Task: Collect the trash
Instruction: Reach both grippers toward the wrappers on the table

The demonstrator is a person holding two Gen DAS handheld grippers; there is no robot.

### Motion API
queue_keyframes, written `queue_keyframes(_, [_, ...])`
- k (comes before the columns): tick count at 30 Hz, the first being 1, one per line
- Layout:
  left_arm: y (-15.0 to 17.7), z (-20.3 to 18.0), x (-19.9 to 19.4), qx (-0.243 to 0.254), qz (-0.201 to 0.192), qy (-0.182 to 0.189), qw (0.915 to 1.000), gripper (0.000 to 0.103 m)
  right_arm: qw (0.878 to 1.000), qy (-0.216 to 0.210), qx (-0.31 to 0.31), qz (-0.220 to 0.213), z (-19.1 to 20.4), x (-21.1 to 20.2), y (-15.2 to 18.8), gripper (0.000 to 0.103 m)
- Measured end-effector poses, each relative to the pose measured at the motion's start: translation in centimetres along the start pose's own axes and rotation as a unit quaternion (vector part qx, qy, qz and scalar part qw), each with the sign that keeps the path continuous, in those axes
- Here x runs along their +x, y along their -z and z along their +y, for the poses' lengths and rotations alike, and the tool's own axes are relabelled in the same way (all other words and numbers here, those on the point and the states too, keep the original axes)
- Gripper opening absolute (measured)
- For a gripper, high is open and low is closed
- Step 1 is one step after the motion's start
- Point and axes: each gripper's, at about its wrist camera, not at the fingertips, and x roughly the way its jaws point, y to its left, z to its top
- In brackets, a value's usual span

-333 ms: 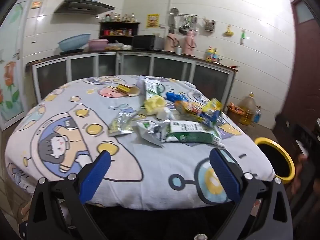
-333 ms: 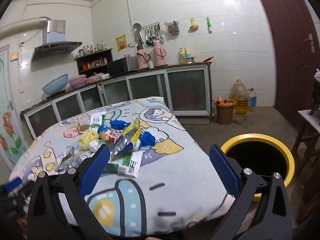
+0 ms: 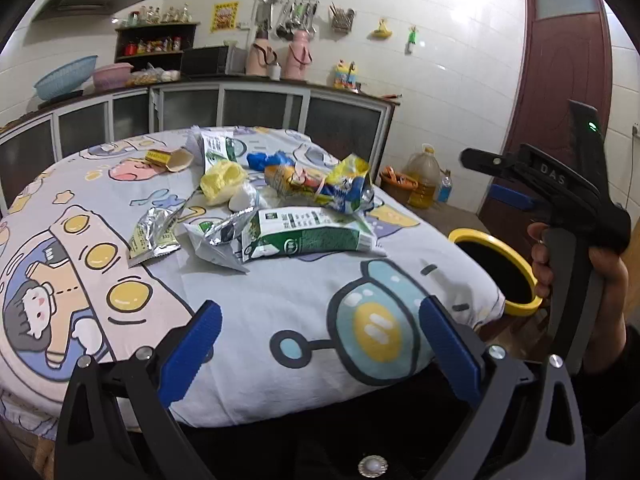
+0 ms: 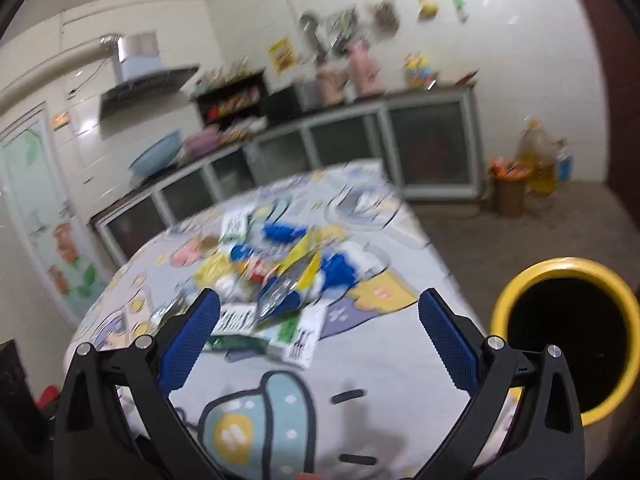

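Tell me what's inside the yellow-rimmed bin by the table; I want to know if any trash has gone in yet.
The yellow-rimmed bin shows only a dark interior in both views; its bottom is not visible. The wrappers lie on the table.

White-tiled wall [image 3: 440, 40], glass-fronted cabinets [image 3: 260, 106]

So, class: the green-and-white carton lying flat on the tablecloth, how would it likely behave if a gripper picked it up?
The green-and-white carton looks squashed flat, so probably empty and light. Its creased sides suggest it would flex rather than stay stiff. Lying flat, it seems unlikely to roll.

Two pink thermoses [image 3: 280, 58] on the counter [image 3: 260, 82], oil jug [image 3: 423, 176] beside the door [image 3: 560, 80]
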Motion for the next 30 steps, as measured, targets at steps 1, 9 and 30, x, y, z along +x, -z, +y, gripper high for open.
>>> queue_keyframes(1, [-0.2, 0.5, 0.1, -0.003, -0.002, 0.002, 1.0000, 0.096, 1.000, 0.001, -0.008, 0.004, 0.2, 0.4, -0.1, 0.095])
queue_keyframes(9, [-2.7, 6.4, 1.4, -0.007, 0.044, -0.042, 0.9981, 0.096, 0.993, -0.077, -0.004, 0.093, 0.7, 5.2, -0.8, 0.095])
queue_keyframes(30, [-9.3, 15.9, 15.2, -0.080, 0.135, -0.030, 0.9872, 0.096, 0.987, -0.087, 0.019, 0.136, 0.7, 12.6, -5.7, 0.095])
